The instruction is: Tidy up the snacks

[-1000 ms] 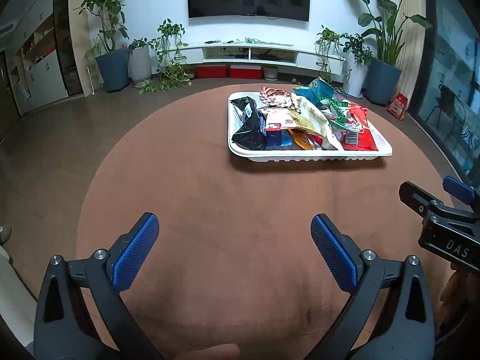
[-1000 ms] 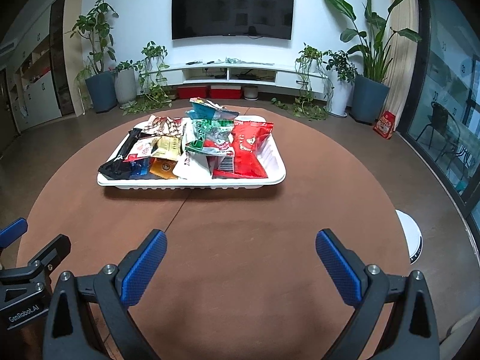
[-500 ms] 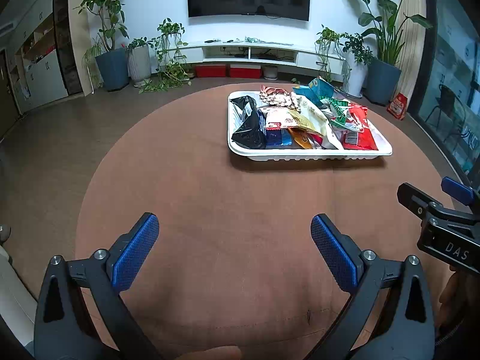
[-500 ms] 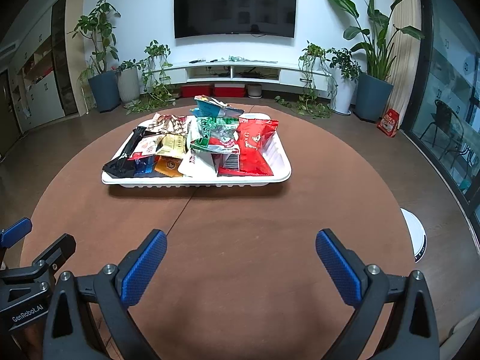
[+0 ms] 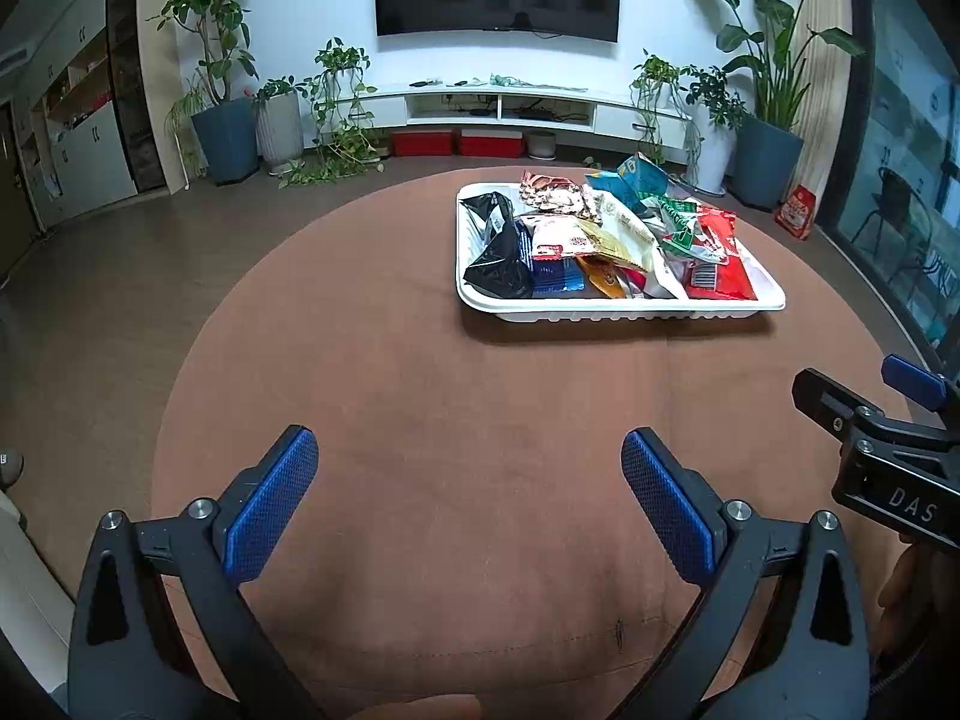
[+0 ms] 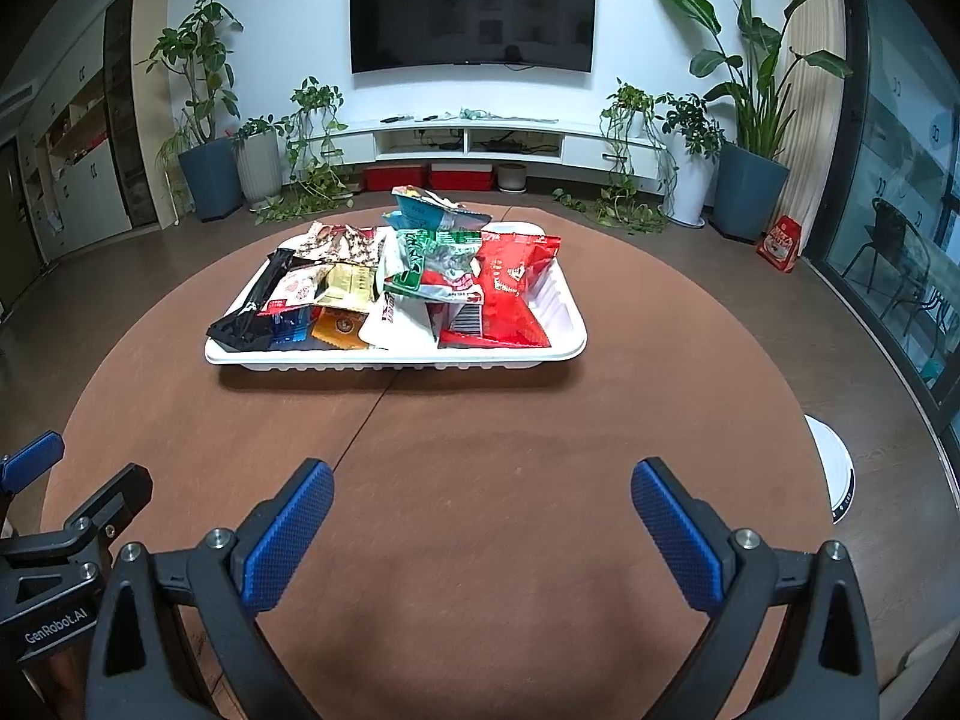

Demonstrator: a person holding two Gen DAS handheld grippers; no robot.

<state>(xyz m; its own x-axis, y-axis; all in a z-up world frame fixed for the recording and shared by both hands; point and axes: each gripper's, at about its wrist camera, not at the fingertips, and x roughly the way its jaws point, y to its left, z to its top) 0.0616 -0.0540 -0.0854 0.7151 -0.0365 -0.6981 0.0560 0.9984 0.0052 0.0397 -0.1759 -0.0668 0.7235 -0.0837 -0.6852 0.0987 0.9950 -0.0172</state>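
A white tray piled with several snack packets stands on the round brown table; it also shows in the left wrist view. A large red packet lies at its right, a black packet at its left. My left gripper is open and empty over the near table, well short of the tray. My right gripper is open and empty, also well short of the tray. Each gripper shows at the edge of the other's view.
A TV hangs on the far wall above a low white cabinet. Potted plants stand along the wall. A white round object sits on the floor right of the table.
Both grippers have edged slightly forward toward the tray; the tray looks a little closer in the right wrist view. Both stay open.
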